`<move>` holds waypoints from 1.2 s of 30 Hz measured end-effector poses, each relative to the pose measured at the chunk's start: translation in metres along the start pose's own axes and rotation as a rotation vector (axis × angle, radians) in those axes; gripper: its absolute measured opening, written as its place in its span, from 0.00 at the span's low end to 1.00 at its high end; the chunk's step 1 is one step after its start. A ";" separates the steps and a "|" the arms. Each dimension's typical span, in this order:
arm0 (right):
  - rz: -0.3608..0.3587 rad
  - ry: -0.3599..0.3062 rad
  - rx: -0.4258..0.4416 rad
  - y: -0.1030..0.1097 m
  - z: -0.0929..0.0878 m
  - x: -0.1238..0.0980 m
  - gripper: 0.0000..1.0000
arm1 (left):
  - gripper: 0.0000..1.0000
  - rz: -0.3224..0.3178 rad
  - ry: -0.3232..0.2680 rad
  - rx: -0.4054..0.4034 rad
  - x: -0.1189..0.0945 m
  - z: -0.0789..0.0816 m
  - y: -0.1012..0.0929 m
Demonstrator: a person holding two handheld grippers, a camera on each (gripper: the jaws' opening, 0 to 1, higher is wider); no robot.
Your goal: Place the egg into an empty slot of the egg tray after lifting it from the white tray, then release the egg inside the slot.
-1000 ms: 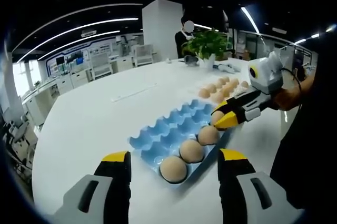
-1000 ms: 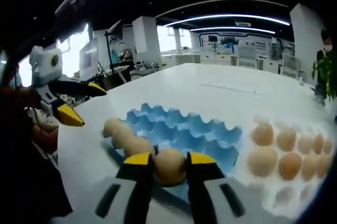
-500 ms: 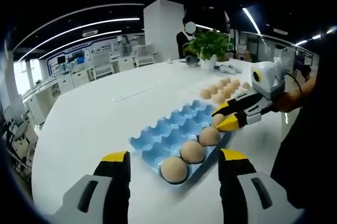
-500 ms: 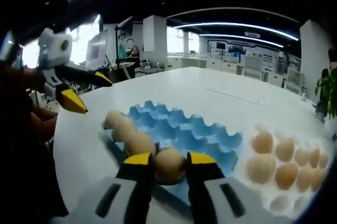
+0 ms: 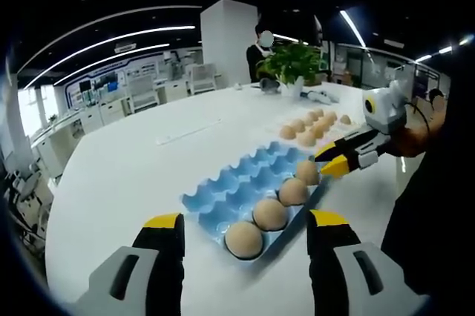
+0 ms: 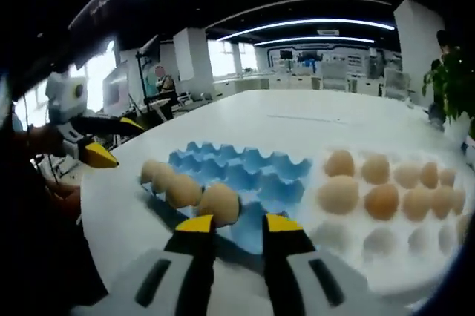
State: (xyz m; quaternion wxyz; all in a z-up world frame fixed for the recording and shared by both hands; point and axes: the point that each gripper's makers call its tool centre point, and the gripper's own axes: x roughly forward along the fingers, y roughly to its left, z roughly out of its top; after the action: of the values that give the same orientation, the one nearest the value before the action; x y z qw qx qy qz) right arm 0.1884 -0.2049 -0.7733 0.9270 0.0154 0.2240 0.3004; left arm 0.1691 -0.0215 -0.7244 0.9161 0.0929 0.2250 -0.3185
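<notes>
A blue egg tray (image 5: pixel 239 182) lies on the white table, with several brown eggs in the row along its near edge. The newest egg (image 6: pixel 219 203) sits in a slot at the end of that row, shown also in the left gripper view as the egg (image 5: pixel 307 172). My right gripper (image 6: pixel 238 224) is open just behind that egg, nothing between its jaws; it also appears as the right gripper (image 5: pixel 340 159) beside the tray. The white tray (image 6: pixel 386 245) with several eggs lies to the right. My left gripper (image 5: pixel 245 221) stands open near the tray's other end.
The left gripper (image 6: pixel 117 141), held by a hand, hovers at the left over the table edge. A potted plant (image 5: pixel 293 60) and a person (image 5: pixel 260 49) are at the table's far side. Bare white tabletop (image 5: pixel 133 160) spreads left of the blue tray.
My right gripper has let go of the egg, which now rests in the blue tray's slot, and has drawn back from it. The left gripper has stayed put.
</notes>
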 end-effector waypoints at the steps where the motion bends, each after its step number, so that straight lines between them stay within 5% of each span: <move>1: -0.016 -0.008 0.010 -0.004 0.001 -0.002 0.24 | 0.66 0.000 -0.001 -0.001 0.000 0.000 0.000; 6: -0.346 -0.026 0.001 -0.084 0.004 -0.038 0.24 | 0.66 0.000 0.002 0.003 0.000 0.000 0.000; 8: -0.451 -0.063 0.062 -0.116 0.006 -0.057 0.24 | 0.66 -0.002 0.003 0.005 0.000 0.000 0.000; 17: -0.801 -0.140 0.144 -0.220 0.010 -0.135 0.24 | 0.66 -0.007 0.009 0.012 0.002 0.001 -0.001; 28: -0.839 -0.057 0.149 -0.263 -0.014 -0.137 0.24 | 0.67 0.001 0.007 0.008 0.001 0.003 0.000; 30: -0.815 -0.018 0.231 -0.263 -0.030 -0.128 0.26 | 0.67 0.006 0.004 0.006 0.000 0.004 0.001; 36: -0.809 -0.058 0.207 -0.265 -0.022 -0.132 0.24 | 0.67 0.016 -0.002 0.002 -0.001 0.006 0.003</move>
State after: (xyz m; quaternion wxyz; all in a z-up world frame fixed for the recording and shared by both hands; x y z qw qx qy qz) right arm 0.2300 -0.4991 -0.7822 0.9697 0.0276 0.2150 -0.1128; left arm 0.1723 -0.0206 -0.7182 0.9187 0.0956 0.2231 -0.3114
